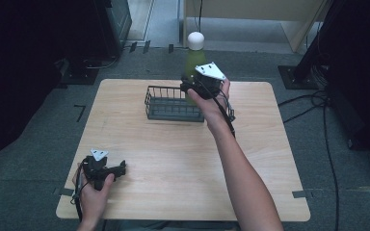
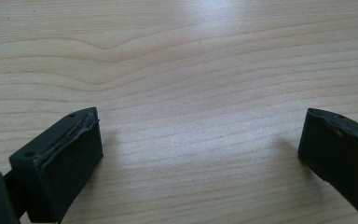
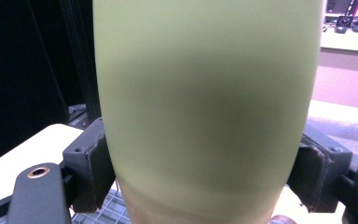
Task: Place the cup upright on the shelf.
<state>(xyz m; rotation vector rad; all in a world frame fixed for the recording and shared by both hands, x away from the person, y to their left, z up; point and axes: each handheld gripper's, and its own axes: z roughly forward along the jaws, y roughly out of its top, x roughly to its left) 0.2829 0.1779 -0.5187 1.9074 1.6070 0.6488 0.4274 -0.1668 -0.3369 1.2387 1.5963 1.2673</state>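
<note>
A light green bottle (image 1: pixel 194 58) with a white cap (image 1: pixel 195 39) stands upright in the air over the right end of a dark wire basket (image 1: pixel 166 88). My right gripper (image 1: pixel 191 88) is shut on the bottle's lower body. In the right gripper view the bottle (image 3: pixel 205 107) is very close, with a black pad pressed on each side of it by the right gripper (image 3: pixel 205 173), and a bit of the basket mesh (image 3: pixel 103 213) shows below. My left gripper (image 1: pixel 122 167) rests on the table near the front left corner. Its jaws (image 2: pixel 200 140) stand wide open over bare wood.
The wooden table (image 1: pixel 173 163) has bare room between the basket and its front edge. Cables (image 1: pixel 318 103) lie on the grey floor to the right, and dark equipment stands at the back left and right.
</note>
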